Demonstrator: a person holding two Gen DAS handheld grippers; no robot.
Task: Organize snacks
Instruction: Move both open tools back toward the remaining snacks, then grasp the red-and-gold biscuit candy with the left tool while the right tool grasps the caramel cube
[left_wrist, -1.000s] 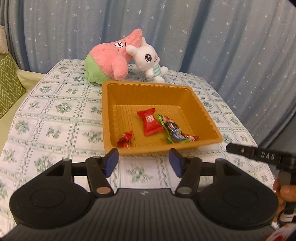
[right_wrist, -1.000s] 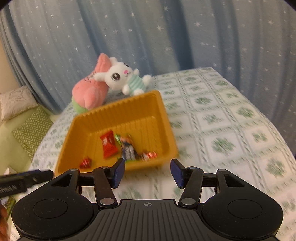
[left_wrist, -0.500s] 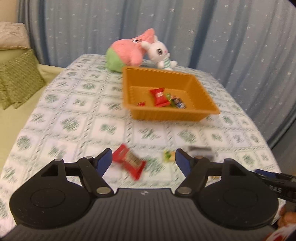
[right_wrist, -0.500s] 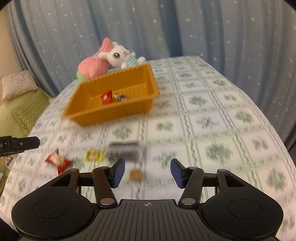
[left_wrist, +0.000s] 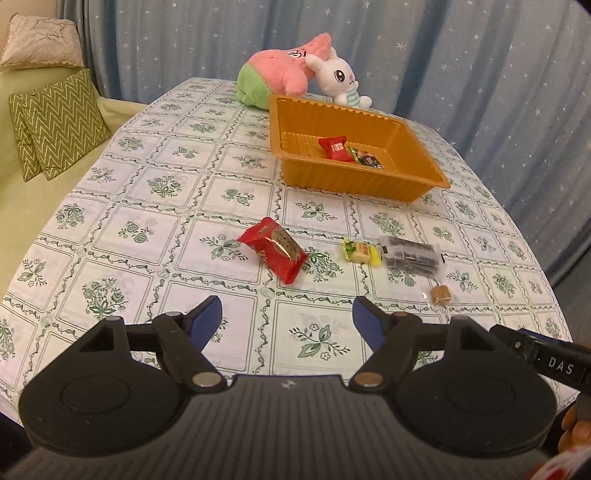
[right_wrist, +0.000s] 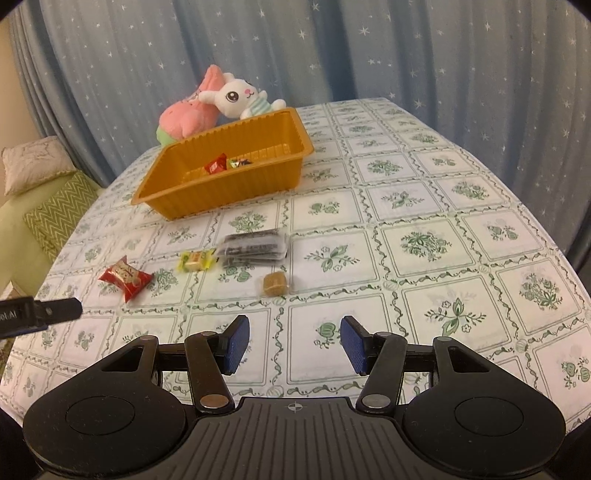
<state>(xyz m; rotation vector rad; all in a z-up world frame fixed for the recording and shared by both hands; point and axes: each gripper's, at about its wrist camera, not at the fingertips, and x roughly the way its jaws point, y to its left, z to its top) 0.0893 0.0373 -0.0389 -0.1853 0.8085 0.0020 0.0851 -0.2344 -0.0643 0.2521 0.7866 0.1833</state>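
Observation:
An orange tray stands far on the table and holds a red packet and a few small candies. Loose on the cloth, nearer to me, lie a red snack packet, a yellow candy, a clear packet with dark contents and a brown cube sweet. My left gripper is open and empty, short of the red packet. My right gripper is open and empty, short of the brown sweet.
A pink and green plush and a white rabbit plush lie behind the tray. Starry blue curtains hang behind. A green sofa with zigzag cushions lies left of the table. The table's near edge runs below both grippers.
Both grippers have pulled back from the tray toward the near side of the table. The loose snacks on the cloth have come into view. Both stay open.

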